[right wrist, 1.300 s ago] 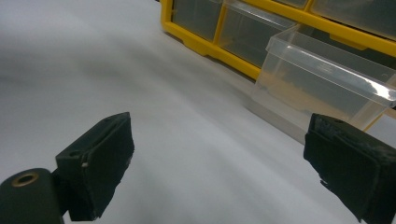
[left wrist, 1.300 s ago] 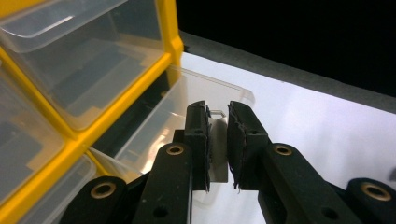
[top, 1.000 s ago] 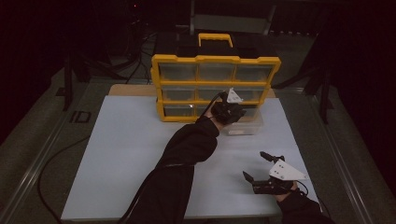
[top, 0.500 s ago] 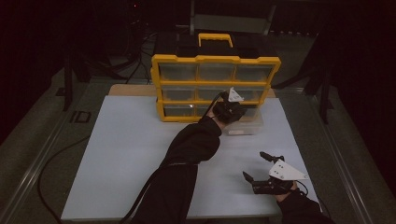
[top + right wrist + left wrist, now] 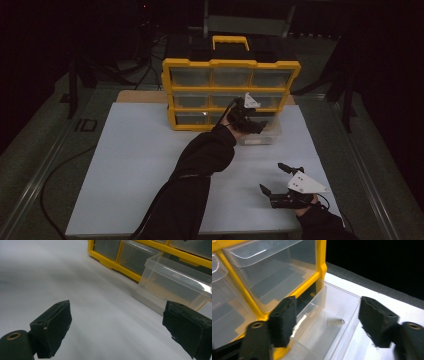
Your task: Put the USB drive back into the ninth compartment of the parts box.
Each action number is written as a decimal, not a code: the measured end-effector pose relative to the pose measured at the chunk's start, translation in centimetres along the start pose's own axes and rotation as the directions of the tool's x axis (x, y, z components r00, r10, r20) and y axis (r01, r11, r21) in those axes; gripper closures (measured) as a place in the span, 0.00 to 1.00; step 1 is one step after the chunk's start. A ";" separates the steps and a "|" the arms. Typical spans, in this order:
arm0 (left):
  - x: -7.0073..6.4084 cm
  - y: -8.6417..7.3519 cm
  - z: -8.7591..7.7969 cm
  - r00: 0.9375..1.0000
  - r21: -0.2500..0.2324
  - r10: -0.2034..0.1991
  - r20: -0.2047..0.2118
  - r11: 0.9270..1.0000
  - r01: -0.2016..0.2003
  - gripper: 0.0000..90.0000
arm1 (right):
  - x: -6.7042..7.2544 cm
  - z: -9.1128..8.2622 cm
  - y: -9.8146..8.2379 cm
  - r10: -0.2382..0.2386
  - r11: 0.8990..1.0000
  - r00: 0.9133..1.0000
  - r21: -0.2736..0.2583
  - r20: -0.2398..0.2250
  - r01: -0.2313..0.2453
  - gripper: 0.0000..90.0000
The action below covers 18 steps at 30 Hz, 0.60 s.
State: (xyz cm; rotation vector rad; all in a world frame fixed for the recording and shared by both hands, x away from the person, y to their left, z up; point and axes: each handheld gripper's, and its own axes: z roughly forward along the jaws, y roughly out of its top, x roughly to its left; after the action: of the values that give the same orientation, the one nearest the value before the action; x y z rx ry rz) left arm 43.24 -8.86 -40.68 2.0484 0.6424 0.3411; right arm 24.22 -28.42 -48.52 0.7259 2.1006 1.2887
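One clear drawer [image 5: 329, 325] stands pulled out of the yellow organizer's [image 5: 230, 67] bottom row, right of centre in the high view, its long axis running out toward the person. A small metal pin [image 5: 335, 321] lies on its floor. The left gripper [image 5: 327, 325] hangs over it, its jaws having just been opening, one pad on either side of the drawer and neither pressing. The right gripper [image 5: 277, 177], lower right on the white board [image 5: 135, 165], is spread wide and empty, well apart. Nothing blocks the drawer.
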 end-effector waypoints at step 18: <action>0.0 -1.2 -2.8 0.995 -0.002 -0.004 0.095 1.000 0.004 0.00 | 0.1 0.0 0.0 -0.003 1.000 1.000 0.003 0.005 0.003 0.09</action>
State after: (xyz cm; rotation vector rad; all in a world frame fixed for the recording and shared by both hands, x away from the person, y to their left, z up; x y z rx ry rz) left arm 41.52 -6.38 -40.16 2.0481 0.5878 0.2403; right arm 24.20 -28.36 -48.55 0.7263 2.0994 1.2813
